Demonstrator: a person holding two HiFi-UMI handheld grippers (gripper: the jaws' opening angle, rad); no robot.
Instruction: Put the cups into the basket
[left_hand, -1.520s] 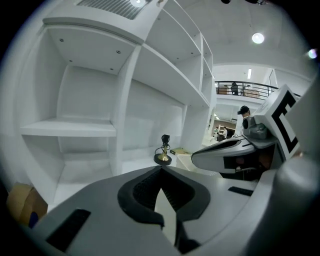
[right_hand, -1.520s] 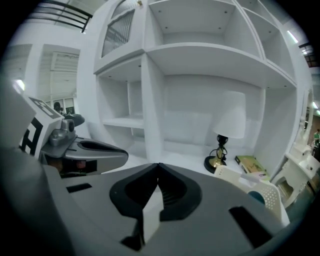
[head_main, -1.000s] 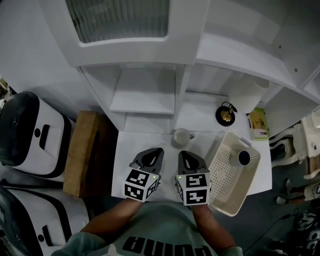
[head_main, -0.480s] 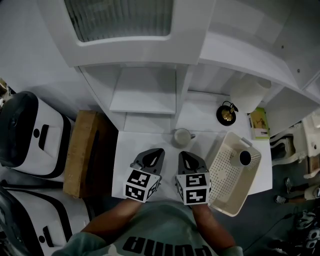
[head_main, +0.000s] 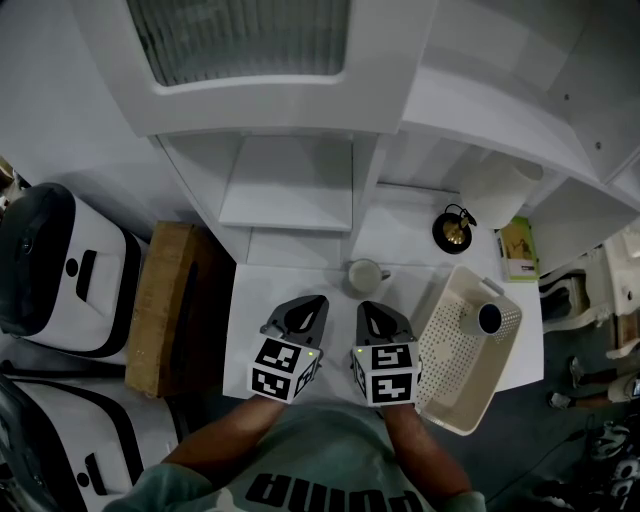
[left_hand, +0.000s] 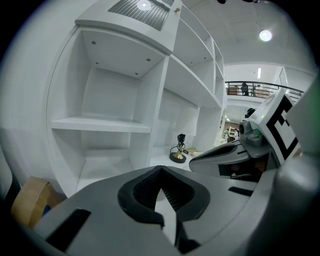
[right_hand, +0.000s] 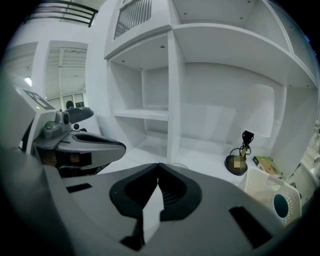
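A white shelf unit (head_main: 290, 190) rose behind the white surface (head_main: 262, 300), its compartments bare, so the work stayed on the surface in front of the person. The cream basket (head_main: 447, 385) sat slantwise at the surface's right end, seemingly put within easy reach of the right hand. The left gripper (head_main: 318, 300) and the right gripper (head_main: 364, 308) were held side by side at the near edge, tilted downward. Each one's jaws were pressed together with nothing between them, a resting pose rather than a grasp. One cup (head_main: 480, 317) already lay in the basket near its far end. The other cup (head_main: 363, 273) stood upright on the surface just beyond the right gripper's tip, apart from it. By the look of it, the task was half done. That gripper appeared best placed to take the cup, once its jaws were parted.
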